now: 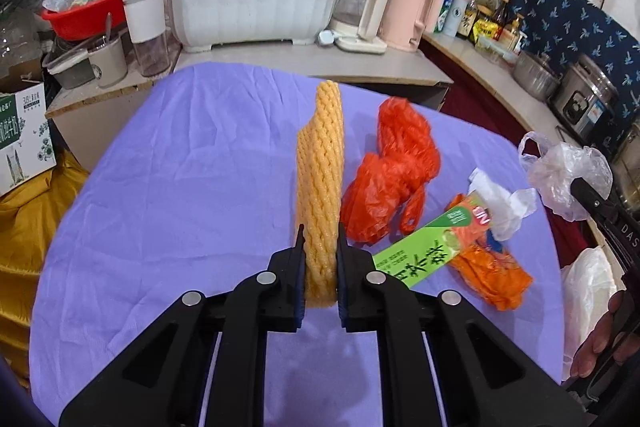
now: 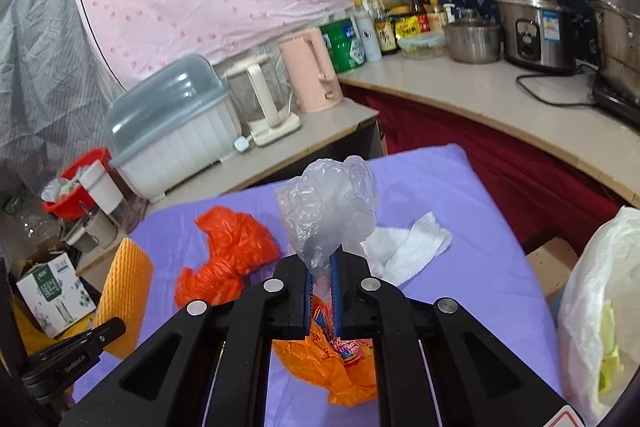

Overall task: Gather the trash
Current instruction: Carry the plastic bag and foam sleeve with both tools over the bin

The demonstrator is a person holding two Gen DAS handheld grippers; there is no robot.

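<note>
The yellow foam net point(image 1: 320, 187) is pinched by the left gripper point(image 1: 320, 247) (held upright), and the clear plastic bag point(image 2: 328, 211) is clamped by the right gripper point(image 2: 322, 267), over the purple cloth point(image 1: 180, 167)

we see the orange wrapper point(image 2: 340, 367) partly hidden behind the right tool point(image 2: 322, 281); the white bag point(image 2: 600, 307) is cut off by the frame edge; the green packet point(image 1: 416, 255) slips behind the left tool point(image 1: 320, 247); bottle labels point(image 2: 404, 27) are too small to read.
</note>
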